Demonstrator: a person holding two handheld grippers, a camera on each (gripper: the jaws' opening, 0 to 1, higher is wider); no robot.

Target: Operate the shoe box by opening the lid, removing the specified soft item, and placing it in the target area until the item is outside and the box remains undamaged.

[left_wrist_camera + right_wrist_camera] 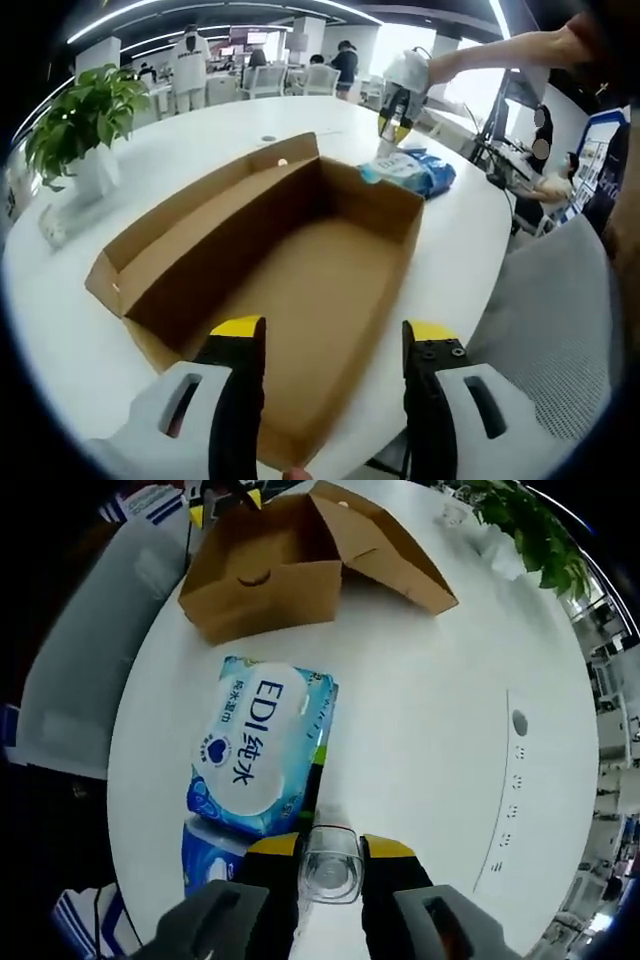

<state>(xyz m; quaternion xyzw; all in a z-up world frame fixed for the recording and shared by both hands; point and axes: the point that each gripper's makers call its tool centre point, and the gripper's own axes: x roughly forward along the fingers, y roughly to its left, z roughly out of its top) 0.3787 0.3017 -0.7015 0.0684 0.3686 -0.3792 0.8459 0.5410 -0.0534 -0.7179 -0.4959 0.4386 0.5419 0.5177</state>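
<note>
On table | box (300, 270) open (lid back); wipes (258, 745) outside | left gripper (335, 335) released; right gripper (330, 848) grasping clear cup (330, 865)

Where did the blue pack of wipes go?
The blue wipes pack lies on the white table, outside the open cardboard box, just ahead of the right tongs in the right gripper view.

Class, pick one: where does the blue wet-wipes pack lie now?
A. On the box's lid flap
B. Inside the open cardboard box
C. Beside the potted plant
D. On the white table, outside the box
D: the wet-wipes pack lies flat on the white table, apart from the open cardboard box, whose inside is bare.
</note>
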